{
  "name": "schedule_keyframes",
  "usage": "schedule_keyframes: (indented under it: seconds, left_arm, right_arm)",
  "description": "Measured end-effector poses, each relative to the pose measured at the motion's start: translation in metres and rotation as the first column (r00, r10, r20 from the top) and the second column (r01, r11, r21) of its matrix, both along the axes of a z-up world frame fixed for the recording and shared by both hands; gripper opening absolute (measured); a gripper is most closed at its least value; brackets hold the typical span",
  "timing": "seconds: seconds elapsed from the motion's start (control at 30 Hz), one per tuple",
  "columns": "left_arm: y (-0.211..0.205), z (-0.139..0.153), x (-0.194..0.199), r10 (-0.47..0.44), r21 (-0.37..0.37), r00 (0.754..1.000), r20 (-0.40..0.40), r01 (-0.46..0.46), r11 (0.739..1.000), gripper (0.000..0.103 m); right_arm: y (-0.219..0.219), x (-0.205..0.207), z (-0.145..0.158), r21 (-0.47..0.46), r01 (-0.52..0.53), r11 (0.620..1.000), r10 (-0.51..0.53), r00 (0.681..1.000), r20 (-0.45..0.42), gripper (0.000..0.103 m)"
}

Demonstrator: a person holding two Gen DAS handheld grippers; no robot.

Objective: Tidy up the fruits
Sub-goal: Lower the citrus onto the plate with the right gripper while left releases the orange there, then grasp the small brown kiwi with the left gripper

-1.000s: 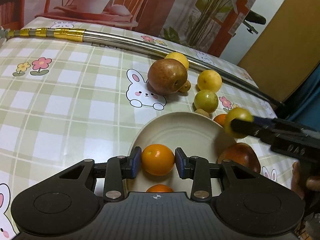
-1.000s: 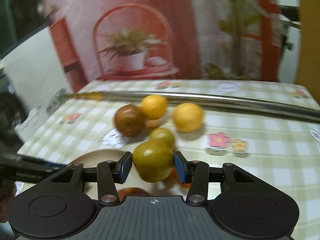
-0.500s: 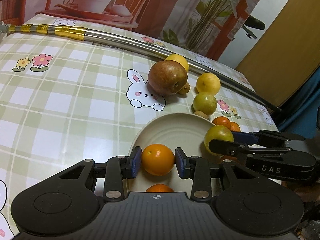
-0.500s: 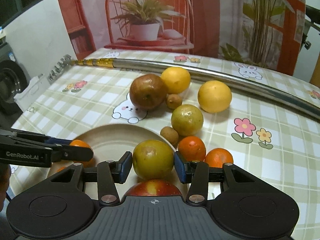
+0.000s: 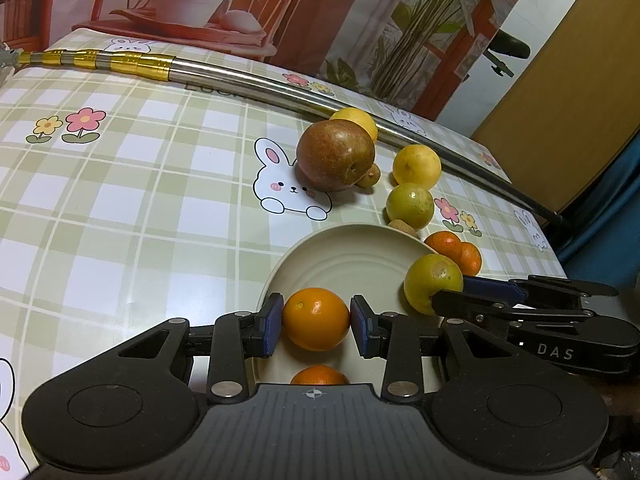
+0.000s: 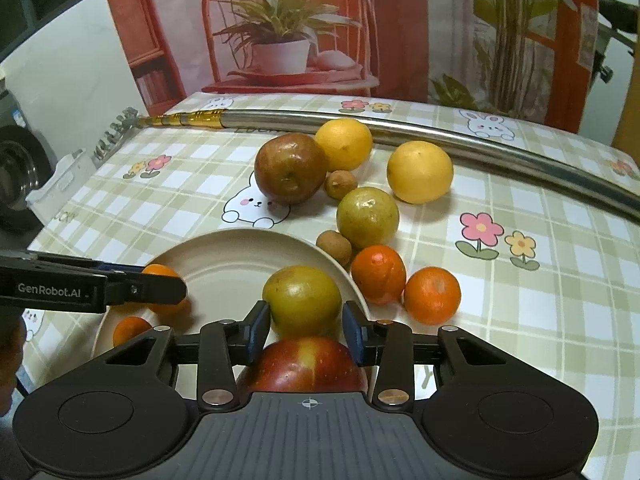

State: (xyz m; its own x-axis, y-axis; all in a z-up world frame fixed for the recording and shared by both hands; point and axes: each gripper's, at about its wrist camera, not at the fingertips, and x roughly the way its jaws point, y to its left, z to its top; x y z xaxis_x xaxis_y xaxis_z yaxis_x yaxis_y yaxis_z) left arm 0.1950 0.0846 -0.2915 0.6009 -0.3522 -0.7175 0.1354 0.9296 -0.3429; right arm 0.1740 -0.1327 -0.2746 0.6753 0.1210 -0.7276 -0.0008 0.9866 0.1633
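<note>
The left tool grips a round orange tangerine between its 2 blue pads, just above the floor of the round cream plate. The right tool has just been closing its jaws, with a yellow-green citrus fruit clamped between them at the plate's right rim. Directly below that fruit, a red-and-yellow apple lies on the plate, and a second small tangerine sits by the plate's near-left edge.

Beyond the plate, on the table with its green checked cloth, lie 2 more tangerines touching each other, 2 small brown longans, another greenish citrus, 2 yellow lemons and a brownish-red apple. A long steel rod with a gold end lies across the far side, behind the fruit.
</note>
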Motion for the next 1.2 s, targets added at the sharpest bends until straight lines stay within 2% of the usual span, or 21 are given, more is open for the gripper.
schedule_keyframes:
  seconds: [0.3,0.53,0.67,0.73,0.87,0.93,1.2]
  left_arm:
    - [0.000,0.009,0.005,0.000,0.004,1.000,-0.006,0.000,1.000,0.038]
    - [-0.014,0.036,0.021,-0.057,0.020,0.998,0.036,0.057,0.998,0.038]
    - [-0.036,0.038,0.046,-0.139,0.007,0.990,0.000,0.139,0.990,0.039]
    - [-0.047,0.032,0.060,-0.155,0.011,0.988,-0.018,0.155,0.988,0.039]
    - [-0.063,0.017,0.089,-0.176,-0.045,0.980,-0.096,0.173,0.984,0.039]
    - [-0.071,0.013,0.099,-0.193,-0.051,0.976,-0.106,0.188,0.981,0.039]
    - [-0.092,0.006,0.127,-0.233,0.024,0.957,-0.174,0.241,0.970,0.039]
  right_arm:
    - [-0.004,-0.010,0.015,0.053,-0.003,0.999,0.000,0.998,0.056,0.039]
    - [-0.032,-0.013,0.031,0.068,0.089,0.994,-0.097,0.989,0.113,0.039]
    - [-0.056,-0.019,0.034,0.070,0.168,0.983,-0.177,0.975,0.138,0.039]
    - [-0.067,-0.022,0.033,0.079,0.197,0.977,-0.207,0.967,0.146,0.039]
    - [-0.083,-0.028,0.031,0.089,0.236,0.968,-0.248,0.956,0.157,0.039]
    - [-0.089,-0.031,0.029,0.097,0.250,0.963,-0.263,0.952,0.159,0.039]
    - [-0.111,-0.040,0.019,0.158,0.298,0.941,-0.322,0.934,0.155,0.039]
